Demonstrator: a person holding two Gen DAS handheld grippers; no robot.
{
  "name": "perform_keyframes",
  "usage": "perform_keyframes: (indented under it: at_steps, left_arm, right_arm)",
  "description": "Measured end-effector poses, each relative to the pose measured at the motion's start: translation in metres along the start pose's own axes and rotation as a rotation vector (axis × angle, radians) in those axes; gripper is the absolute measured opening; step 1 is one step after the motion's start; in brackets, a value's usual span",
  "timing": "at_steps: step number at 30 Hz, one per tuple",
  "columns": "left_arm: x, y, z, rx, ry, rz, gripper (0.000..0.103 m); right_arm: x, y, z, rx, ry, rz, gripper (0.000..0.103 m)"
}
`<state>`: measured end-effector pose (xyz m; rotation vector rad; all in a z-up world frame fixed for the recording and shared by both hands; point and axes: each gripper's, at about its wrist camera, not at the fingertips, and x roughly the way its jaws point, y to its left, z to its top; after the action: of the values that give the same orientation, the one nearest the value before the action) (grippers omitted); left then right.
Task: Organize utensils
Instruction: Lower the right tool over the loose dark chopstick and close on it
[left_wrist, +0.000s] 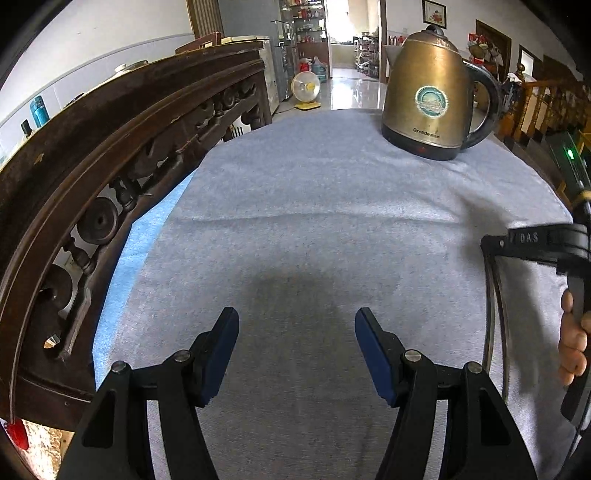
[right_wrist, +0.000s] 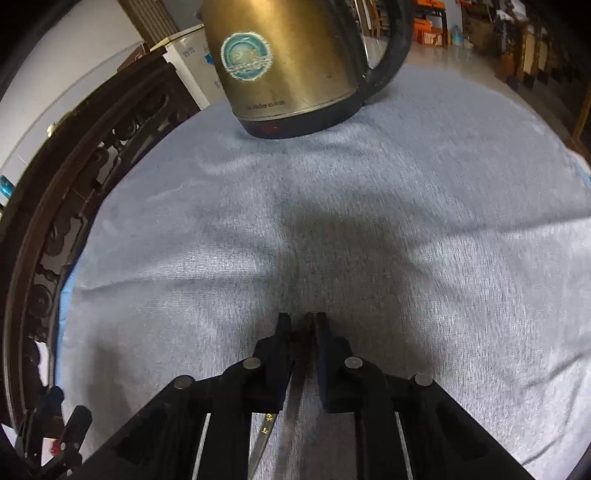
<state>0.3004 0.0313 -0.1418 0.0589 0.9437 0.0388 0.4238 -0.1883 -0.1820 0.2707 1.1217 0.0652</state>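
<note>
Tabletop (left_wrist: 314, 229), one, draped in fuzzy grey-blue cloth. One brass-coloured metal kettle (left_wrist: 428, 96), rounded with a black base and loop handle, stands at its far side. Nearer than the kettle, my left gripper (left_wrist: 297, 354) hangs spread, nothing between the blue pads. My right gripper (right_wrist: 303, 328) is pressed together on two slim, flat metal utensils (right_wrist: 291, 417), handles pinched, lying on the cloth.

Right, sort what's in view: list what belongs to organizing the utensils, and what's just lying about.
Belongs to the job:
- metal utensil, clamped in the right gripper
- left gripper, open and empty

Just lying about:
- brass-coloured kettle
- grey cloth under everything
- carved wooden furniture beside the table
</note>
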Motion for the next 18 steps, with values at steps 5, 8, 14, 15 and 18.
perform_keyframes:
  at_steps: [5, 8, 14, 15, 18]
  left_arm:
    - [0.001, -0.02, 0.008, 0.022, 0.009, -0.047, 0.066]
    - [0.003, -0.041, 0.011, 0.048, 0.024, -0.1, 0.066]
    - [0.01, -0.089, 0.015, 0.14, 0.04, -0.206, 0.066]
    - [0.014, -0.102, 0.015, 0.169, 0.051, -0.235, 0.066]
    - [0.031, -0.131, 0.017, 0.243, 0.092, -0.28, 0.066]
  right_arm:
    - [-0.012, -0.02, -0.01, -0.019, -0.011, -0.027, 0.013]
    - [-0.026, -0.043, -0.012, 0.011, -0.025, -0.007, 0.007]
    - [-0.038, -0.083, -0.012, 0.101, -0.042, 0.022, 0.011]
    - [-0.039, -0.086, -0.013, 0.11, -0.033, 0.035, 0.011]
    - [-0.042, -0.095, -0.02, 0.134, -0.017, 0.071, 0.011]
